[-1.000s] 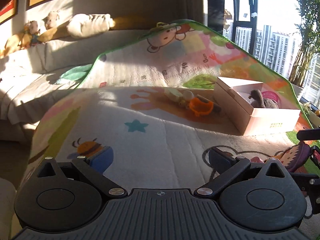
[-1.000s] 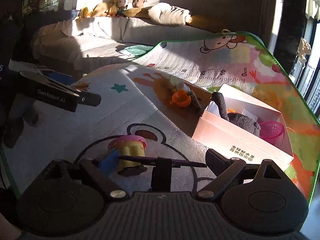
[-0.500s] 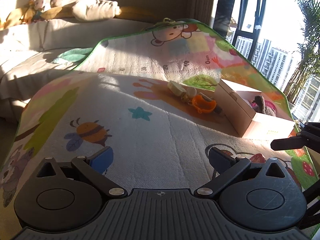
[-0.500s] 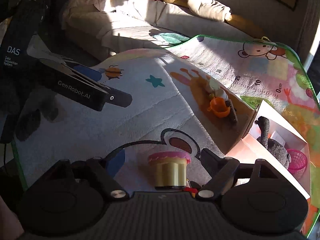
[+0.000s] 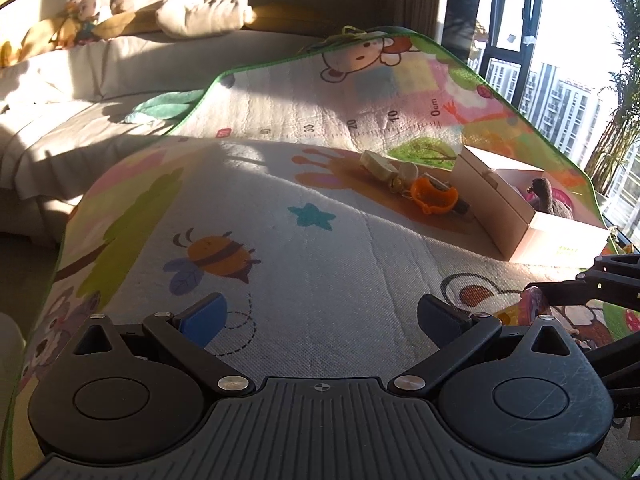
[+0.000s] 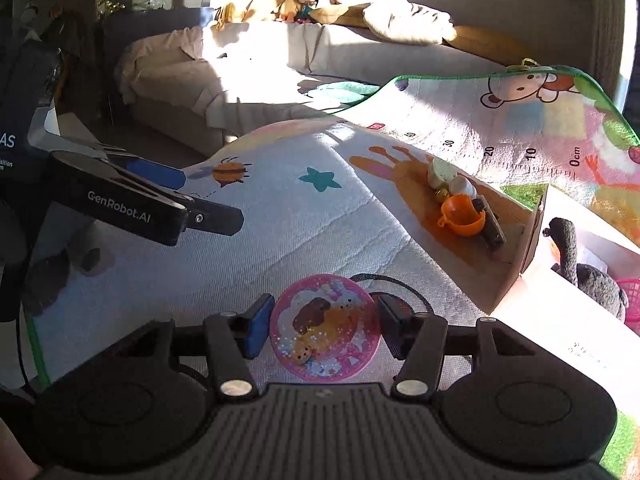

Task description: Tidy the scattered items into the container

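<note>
Cartoon play mat (image 5: pixel 320 264) spread wide, far edge curled up against a sofa (image 6: pixel 280 64). White cardboard box (image 5: pixel 520 216) open on the mat at right, grey plush toy (image 6: pixel 592 272) inside. Left claw (image 5: pixel 320 316) spread wide over bare mat, empty. Right claw (image 6: pixel 324 328) just been closing, pads flanking a pink-topped toy cup (image 6: pixel 325 328); contact unclear. Orange cup (image 6: pixel 462 216) among small bits beside the box.
</note>
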